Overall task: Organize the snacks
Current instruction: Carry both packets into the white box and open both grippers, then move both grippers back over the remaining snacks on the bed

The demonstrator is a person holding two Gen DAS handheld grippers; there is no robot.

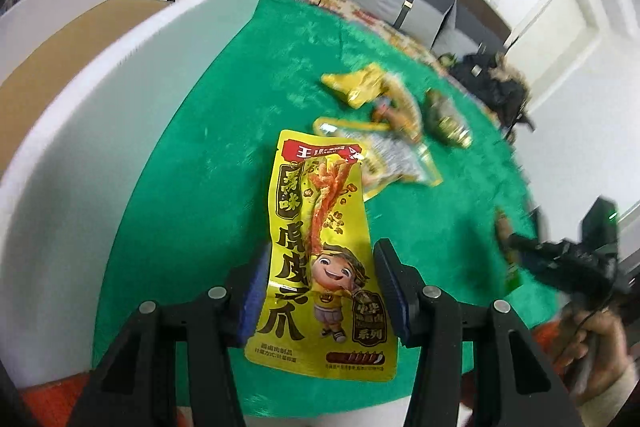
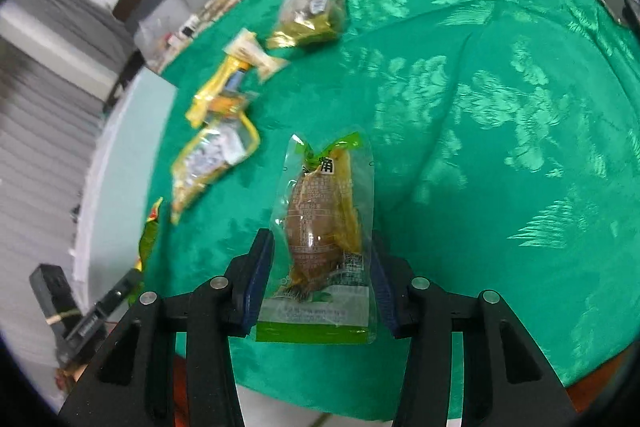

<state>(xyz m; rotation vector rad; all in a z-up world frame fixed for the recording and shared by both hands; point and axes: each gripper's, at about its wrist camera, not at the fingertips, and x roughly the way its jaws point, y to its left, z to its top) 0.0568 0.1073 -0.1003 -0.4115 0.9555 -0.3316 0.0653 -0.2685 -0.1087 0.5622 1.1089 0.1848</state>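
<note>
At far left we see a white box (image 1: 132, 67) with a brown bottom standing on the green cloth of the table (image 1: 200, 187). Our left tool (image 1: 320, 287) grips a yellow pouch (image 1: 320, 259) by its sides, blue pads (image 1: 256, 291) pressed against it, the pouch raised off the cloth just right of the box. Beyond it a loose pile (image 1: 384, 123) of yellow packets lies on the cloth. Further right, our right tool (image 2: 320, 267) clamps a clear packet (image 2: 324, 223) with green ends and a brown lump inside, also lifted above the table. In the left wrist view that tool shows blurred at the right edge, a hand (image 1: 592, 347) beneath it.
</note>
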